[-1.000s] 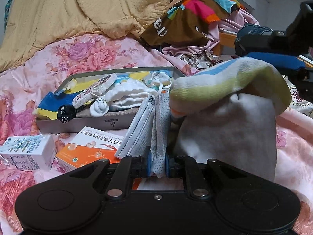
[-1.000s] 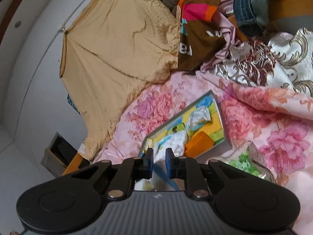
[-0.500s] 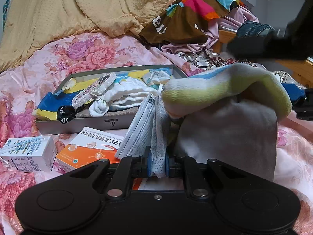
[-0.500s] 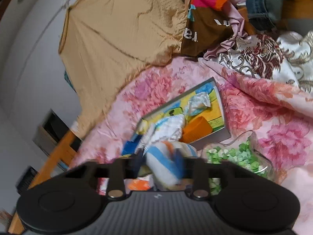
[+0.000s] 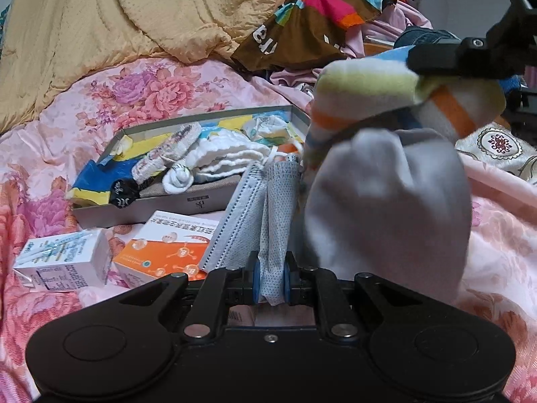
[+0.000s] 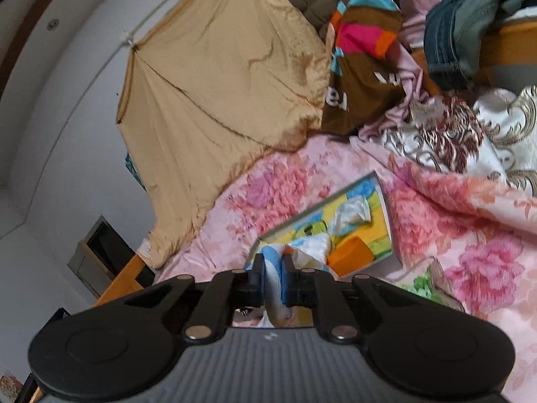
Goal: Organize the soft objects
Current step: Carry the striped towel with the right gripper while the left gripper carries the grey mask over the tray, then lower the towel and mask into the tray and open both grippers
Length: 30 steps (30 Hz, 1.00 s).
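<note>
My left gripper [image 5: 271, 270] is shut on a grey-blue face mask [image 5: 265, 208], which stands up from between its pads. Just to the right hangs a striped sock [image 5: 369, 84] with a grey toe, lifted by my right gripper, whose black finger [image 5: 446, 57] lies across its top. In the right wrist view the right gripper [image 6: 271, 277] has its jaws closing, with the pads pressed on the sock's blue-and-white fabric [image 6: 278, 309]. Behind lies a shallow grey box [image 5: 188, 201] holding white socks, cloths and small soft items.
Two medicine cartons [image 5: 63, 262] [image 5: 164, 252] lie on the pink flowered bedspread [image 5: 50, 168] in front of the box. A yellow quilt [image 5: 134, 16] and a heap of clothes [image 5: 319, 16] fill the back. A clear container of green pieces [image 6: 426, 282] sits right of the box.
The right gripper has closed on the striped sock and lifted it up and to the right, so the grey toe now hangs lower. The left gripper and its mask stayed put.
</note>
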### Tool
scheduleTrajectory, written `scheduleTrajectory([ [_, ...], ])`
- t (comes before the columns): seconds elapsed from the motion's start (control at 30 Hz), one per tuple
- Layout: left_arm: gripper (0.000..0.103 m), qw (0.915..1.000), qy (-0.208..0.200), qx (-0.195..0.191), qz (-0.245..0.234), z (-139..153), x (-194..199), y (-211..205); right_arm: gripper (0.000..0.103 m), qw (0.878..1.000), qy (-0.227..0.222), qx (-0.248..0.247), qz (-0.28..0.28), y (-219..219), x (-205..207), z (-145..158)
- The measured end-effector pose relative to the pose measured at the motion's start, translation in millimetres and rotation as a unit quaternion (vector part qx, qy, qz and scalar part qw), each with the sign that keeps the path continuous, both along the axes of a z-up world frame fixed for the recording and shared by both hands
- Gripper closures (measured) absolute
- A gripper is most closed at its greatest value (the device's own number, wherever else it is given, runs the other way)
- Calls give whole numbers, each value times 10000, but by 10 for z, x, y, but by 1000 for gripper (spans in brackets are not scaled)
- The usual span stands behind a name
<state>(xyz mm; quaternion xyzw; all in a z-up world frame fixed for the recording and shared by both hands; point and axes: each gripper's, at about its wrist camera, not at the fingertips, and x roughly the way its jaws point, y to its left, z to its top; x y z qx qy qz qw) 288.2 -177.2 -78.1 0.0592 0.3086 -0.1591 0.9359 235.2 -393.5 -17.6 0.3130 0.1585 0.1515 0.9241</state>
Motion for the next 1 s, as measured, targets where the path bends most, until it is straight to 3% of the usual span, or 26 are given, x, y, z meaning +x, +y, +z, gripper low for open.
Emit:
scheduleTrajectory([
  [0.2, 89, 9995, -296, 44, -98, 264, -56, 114, 93, 9991, -400, -24, -126, 1, 31, 152],
  [0.33, 89, 9988, -453, 126, -118, 458, 30, 211, 93, 9981, -598, 45, -156, 8, 269, 253],
  [0.5, 89, 9989, -456, -84, 63, 662, 352, 351, 93, 9966, -766, -272, -138, 63, 654, 345],
  [0.73, 89, 9976, -663, -97, 161, 764, 943, 358, 93, 9917, -1253, -153, -227, 21, 1122, 304],
  [0.83, 89, 9976, -656, -116, 172, 714, 1229, 292, 92, 9926, -1175, -229, -215, 20, 1318, 203],
  [1.0, 89, 9988, -386, -180, 259, 541, 1676, 187, 92, 9973, -601, -288, -314, -11, 1630, -38],
])
